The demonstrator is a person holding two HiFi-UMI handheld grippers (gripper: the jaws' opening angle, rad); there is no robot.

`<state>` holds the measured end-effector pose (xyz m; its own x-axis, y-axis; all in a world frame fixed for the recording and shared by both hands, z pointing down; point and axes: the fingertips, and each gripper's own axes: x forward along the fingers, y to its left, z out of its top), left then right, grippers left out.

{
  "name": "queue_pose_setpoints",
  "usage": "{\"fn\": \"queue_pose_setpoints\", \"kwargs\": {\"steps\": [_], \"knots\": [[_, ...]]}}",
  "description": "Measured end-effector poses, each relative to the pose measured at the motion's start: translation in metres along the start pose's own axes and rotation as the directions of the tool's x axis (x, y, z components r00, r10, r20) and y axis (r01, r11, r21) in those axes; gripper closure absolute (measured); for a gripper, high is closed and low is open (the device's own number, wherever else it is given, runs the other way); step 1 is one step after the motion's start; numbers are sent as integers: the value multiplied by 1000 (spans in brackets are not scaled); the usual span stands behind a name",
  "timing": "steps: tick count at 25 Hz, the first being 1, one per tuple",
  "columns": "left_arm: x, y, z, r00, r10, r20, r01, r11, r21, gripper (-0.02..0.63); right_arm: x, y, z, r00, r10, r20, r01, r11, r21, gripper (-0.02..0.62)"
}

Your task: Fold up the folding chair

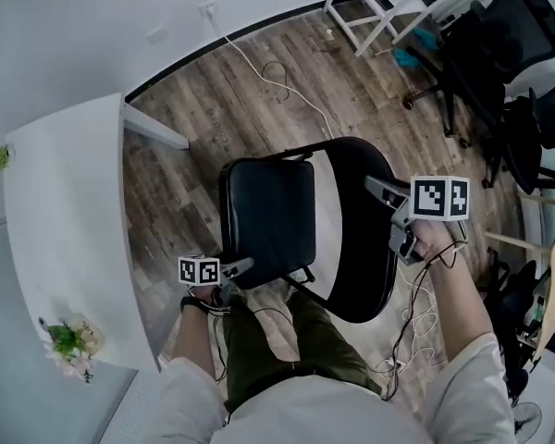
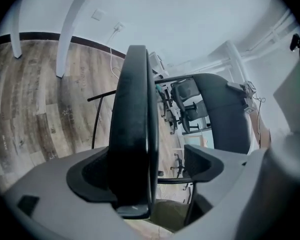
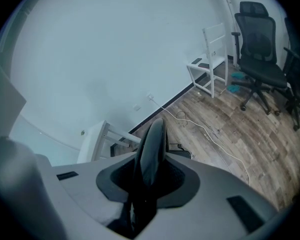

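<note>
the folding chair was close in front of the person, over the wood floor and near a white desk. its black seat sat edge-on between the left tongs, against one pad with a gap at the other, so they stood apart, not clamped. the right tongs were narrow, gripping the backrest.

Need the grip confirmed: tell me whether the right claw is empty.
No, the right gripper view shows the right claw shut on the edge of the chair's black backrest.
</note>
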<state>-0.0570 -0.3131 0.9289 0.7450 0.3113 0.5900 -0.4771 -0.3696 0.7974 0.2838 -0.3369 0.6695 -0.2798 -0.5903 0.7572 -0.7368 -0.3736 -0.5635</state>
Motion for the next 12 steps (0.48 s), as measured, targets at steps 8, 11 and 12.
{"fn": "queue_pose_setpoints", "kwargs": {"steps": [8, 11, 12], "knots": [[18, -88, -4, 998, -66, -18, 67, 997, 33, 156, -24, 12, 5, 998, -60, -6, 59, 998, -19, 506], [30, -115, -6, 996, -74, -42, 76, 996, 56, 156, -30, 13, 8, 997, -82, -7, 82, 996, -24, 506], [34, -124, -6, 996, -73, -50, 76, 995, 69, 156, -31, 14, 9, 996, -88, -6, 88, 996, -27, 505]]}}
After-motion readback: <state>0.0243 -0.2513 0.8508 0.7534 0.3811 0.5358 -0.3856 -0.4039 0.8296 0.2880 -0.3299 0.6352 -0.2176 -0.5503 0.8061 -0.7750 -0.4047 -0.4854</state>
